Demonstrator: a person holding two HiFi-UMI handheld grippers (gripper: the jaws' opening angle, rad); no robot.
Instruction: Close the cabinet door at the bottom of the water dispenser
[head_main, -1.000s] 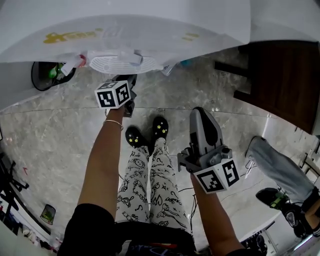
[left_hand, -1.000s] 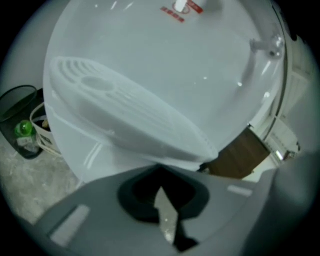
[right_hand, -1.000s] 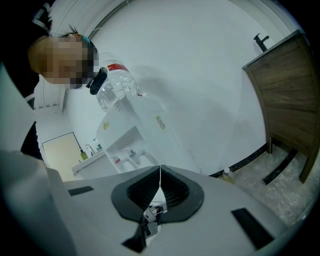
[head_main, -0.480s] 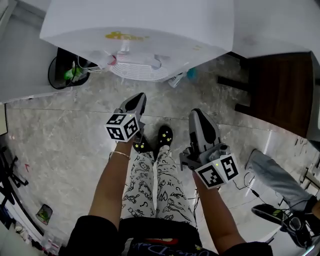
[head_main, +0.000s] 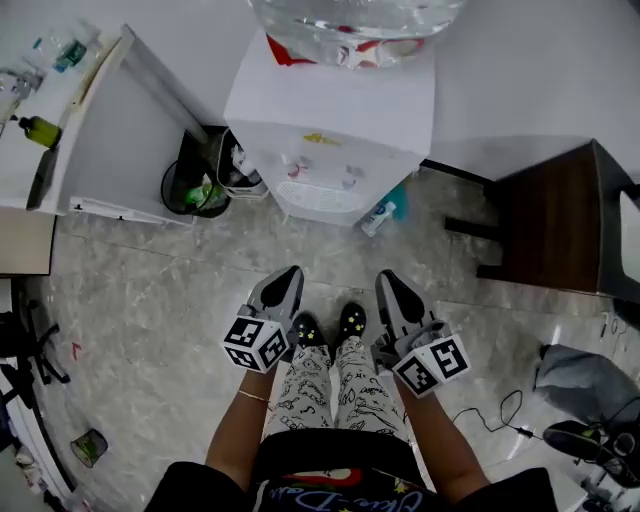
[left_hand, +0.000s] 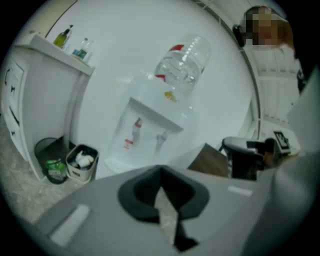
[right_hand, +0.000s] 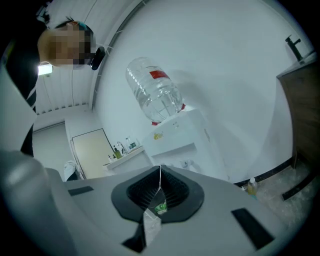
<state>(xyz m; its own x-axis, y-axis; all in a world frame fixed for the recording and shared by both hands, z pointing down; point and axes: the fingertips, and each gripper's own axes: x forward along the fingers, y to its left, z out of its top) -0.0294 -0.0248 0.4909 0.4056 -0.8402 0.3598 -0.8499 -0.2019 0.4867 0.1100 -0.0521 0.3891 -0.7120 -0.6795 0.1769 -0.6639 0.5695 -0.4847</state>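
Closest in, the person's two forearms run forward from the waist, side by side, each holding one gripper level and low, pointed at the dispenser. The left gripper has its jaws pressed together with nothing between them, and so does the right gripper; each gripper view shows the black pads meeting in a thin line. Between the grippers, on the marble floor, stand two black shoes, toes towards the dispenser. A thin cable lies on the floor to the right. A stretch of bare floor lies between the grippers and the dispenser, so neither touches it. One small bottle lies on the floor just beside the dispenser's right foot. To its left stand two bins, a round black one and a small pale one, both holding rubbish and squeezed between the dispenser and a white shelf unit that carries two bottles. A dark wooden stand stands to the right, against the wall. The white dispenser backs onto the wall, has two taps over a tray, and carries one large clear bottle upside down. The cabinet door is low on its front, facing the person; the tray hides it from above and the left gripper's body covers it, so I cannot tell whether it is closed.
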